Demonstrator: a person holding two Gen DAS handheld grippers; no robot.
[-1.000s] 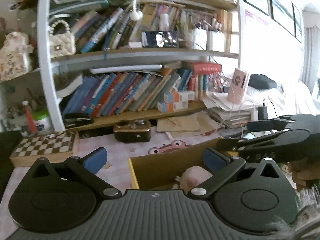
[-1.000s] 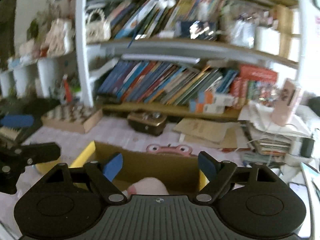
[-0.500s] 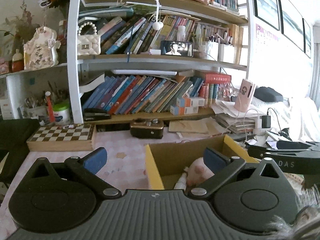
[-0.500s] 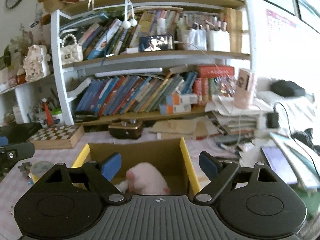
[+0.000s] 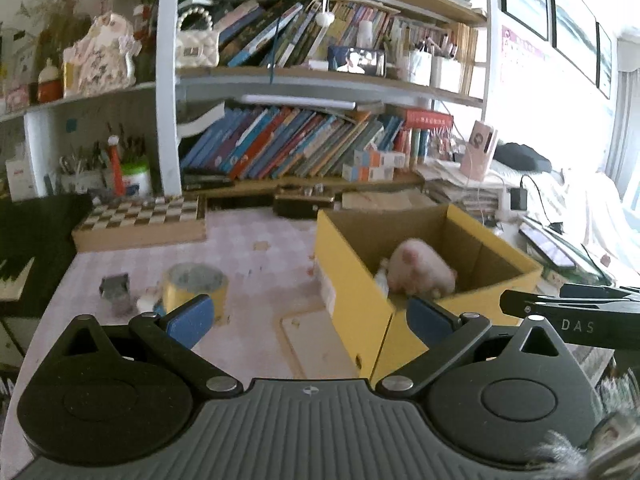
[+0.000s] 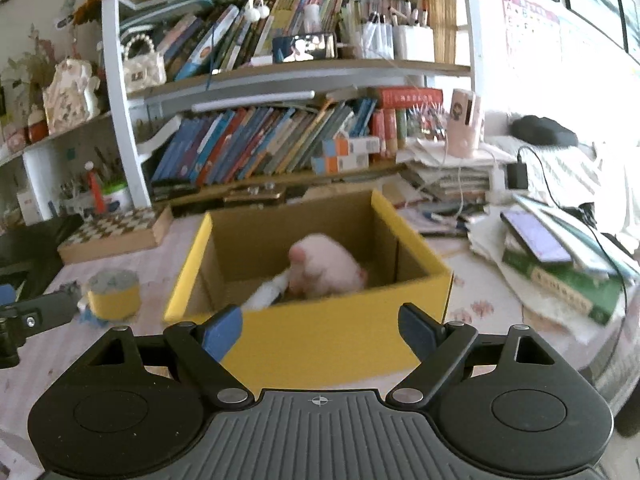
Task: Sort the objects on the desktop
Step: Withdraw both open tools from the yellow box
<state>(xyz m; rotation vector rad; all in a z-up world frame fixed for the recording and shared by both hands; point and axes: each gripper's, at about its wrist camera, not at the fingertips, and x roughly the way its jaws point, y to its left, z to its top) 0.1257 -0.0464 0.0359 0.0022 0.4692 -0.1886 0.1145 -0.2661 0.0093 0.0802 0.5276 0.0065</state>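
Desktop objects are only partly sorted: a pink plush toy [image 6: 326,266] is already laid inside the yellow box [image 6: 320,336], while a tape roll [image 5: 195,290] and a small grey clip [image 5: 115,289] are left on the desk beside the box, and both the left gripper [image 5: 310,318] and the right gripper [image 6: 320,328] are held apart with nothing between the fingers.

Box [image 6: 320,336]: open-topped cardboard carton, yellow outside, plain brown inside, standing upright on the pink patterned surface [image 5: 248,248].

Plush toy [image 6: 324,266]: pale pink, rounded, lying inside the box on its floor, toward the middle; a white part [image 6: 266,294] sticks out from it toward the box's near left corner. Blurred, so finer detail cannot be told.

Tape roll [image 5: 195,286]: wide yellow roll, lying flat on the surface, left of the box and apart from it.

Small dark grey item [image 5: 115,288]: on the surface just left of the tape roll; kind unclear.

Flat pale card [image 5: 312,340]: lying on the surface against the box's near left side.
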